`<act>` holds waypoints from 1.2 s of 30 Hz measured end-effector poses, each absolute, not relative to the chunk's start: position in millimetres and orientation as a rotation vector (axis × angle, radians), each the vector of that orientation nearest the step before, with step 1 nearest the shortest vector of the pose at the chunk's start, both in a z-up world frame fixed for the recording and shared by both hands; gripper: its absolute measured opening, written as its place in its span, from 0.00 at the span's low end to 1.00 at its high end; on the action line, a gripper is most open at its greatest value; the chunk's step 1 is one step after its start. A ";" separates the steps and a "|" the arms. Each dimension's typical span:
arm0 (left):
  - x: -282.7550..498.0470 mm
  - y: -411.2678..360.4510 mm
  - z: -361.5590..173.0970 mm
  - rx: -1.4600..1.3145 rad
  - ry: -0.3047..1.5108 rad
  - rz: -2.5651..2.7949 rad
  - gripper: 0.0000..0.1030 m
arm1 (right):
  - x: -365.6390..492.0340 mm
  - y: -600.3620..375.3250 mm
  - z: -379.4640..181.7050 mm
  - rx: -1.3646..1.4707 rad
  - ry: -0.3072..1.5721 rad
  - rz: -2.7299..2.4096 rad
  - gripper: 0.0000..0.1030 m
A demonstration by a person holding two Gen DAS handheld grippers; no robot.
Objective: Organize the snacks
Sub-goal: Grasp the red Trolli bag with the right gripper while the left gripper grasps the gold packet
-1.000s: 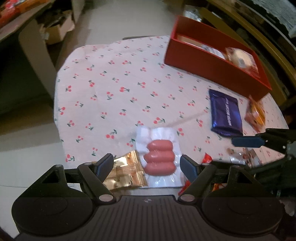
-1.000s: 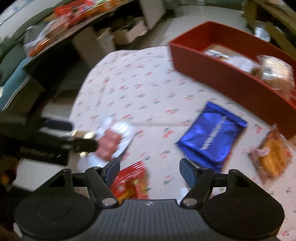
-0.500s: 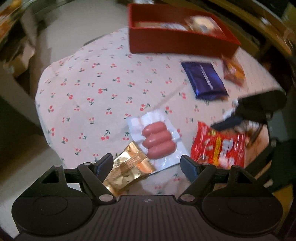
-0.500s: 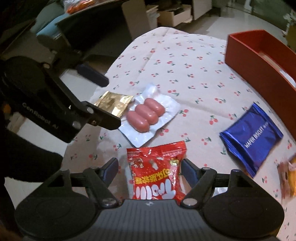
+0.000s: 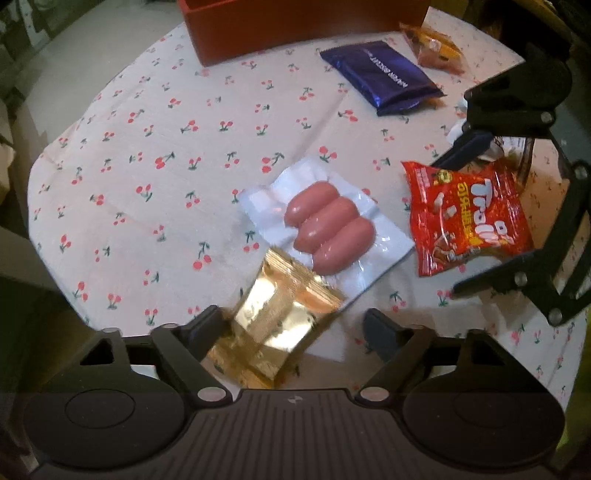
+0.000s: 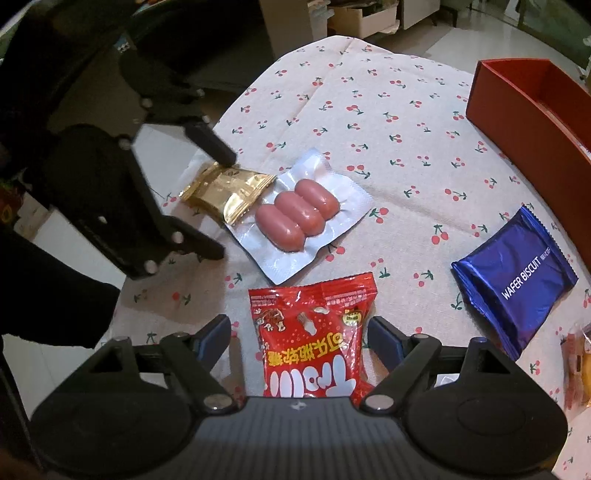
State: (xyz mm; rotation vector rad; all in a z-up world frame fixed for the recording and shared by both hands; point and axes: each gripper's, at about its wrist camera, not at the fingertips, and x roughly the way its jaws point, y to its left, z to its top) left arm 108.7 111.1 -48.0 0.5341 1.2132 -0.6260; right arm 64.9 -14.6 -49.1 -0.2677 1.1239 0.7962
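Snacks lie on a cherry-print tablecloth. A gold foil packet point(image 5: 273, 317) lies between the open jaws of my left gripper point(image 5: 295, 328), partly under a clear pack of three sausages point(image 5: 328, 230). My right gripper point(image 6: 299, 336) is open around a red candy bag point(image 6: 314, 339). The right wrist view also shows the gold packet point(image 6: 225, 190), the sausages point(image 6: 297, 214) and the left gripper point(image 6: 218, 203) straddling the gold packet. The red bag point(image 5: 465, 214) and right gripper point(image 5: 461, 218) show in the left wrist view. A red box point(image 5: 295, 26) stands at the far side.
A blue wafer biscuit pack point(image 5: 380, 77) point(image 6: 517, 273) and an orange snack packet point(image 5: 436, 48) point(image 6: 578, 365) lie near the red box point(image 6: 532, 114). The table edge point(image 5: 55, 277) runs close to my left gripper. Cardboard boxes point(image 6: 362, 14) sit on the floor beyond.
Both grippers have dropped closer to the table. The left one moved over the gold packet; the right one closed in on the red candy bag.
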 end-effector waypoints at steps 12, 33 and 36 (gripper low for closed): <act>102.1 95.2 -43.4 0.498 1.264 -0.502 0.71 | 63.8 -36.2 -45.3 -0.210 1.108 0.707 0.71; 52.0 47.9 -38.9 0.612 1.281 -0.411 0.82 | 51.4 -77.9 -38.6 -0.134 1.097 0.664 0.64; 47.3 48.5 -39.3 0.652 1.273 -0.468 0.85 | 53.2 -73.2 -38.8 -0.141 1.088 0.680 0.72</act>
